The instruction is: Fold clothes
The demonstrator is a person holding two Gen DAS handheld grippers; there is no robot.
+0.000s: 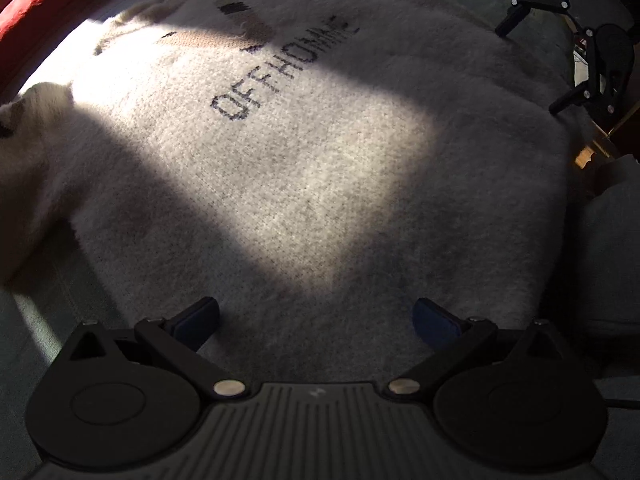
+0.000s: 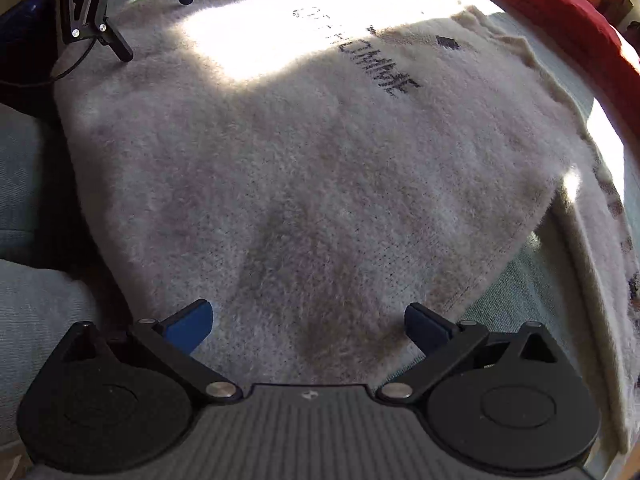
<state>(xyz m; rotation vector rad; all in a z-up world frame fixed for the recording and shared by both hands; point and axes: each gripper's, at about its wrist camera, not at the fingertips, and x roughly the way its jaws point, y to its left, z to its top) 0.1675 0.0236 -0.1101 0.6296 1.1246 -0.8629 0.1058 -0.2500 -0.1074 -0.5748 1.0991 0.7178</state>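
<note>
A home: green carpet [image 1: 52, 296], red bedding [image 2: 560, 4], sunlit floor

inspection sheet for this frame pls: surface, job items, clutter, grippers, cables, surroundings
Surface: grey-green fabric surface, partly sunlit.
Job's things: fuzzy off-white knit sweater with dark lettering, spread flat; one sleeve lies out at its side.
Clutter: nothing seen.
Grippers: left gripper open above the sweater; right gripper open above the sweater, holding nothing.
Cables: thin dark cable trailing from the left gripper.
Surroundings: red cloth along the far edge.
</note>
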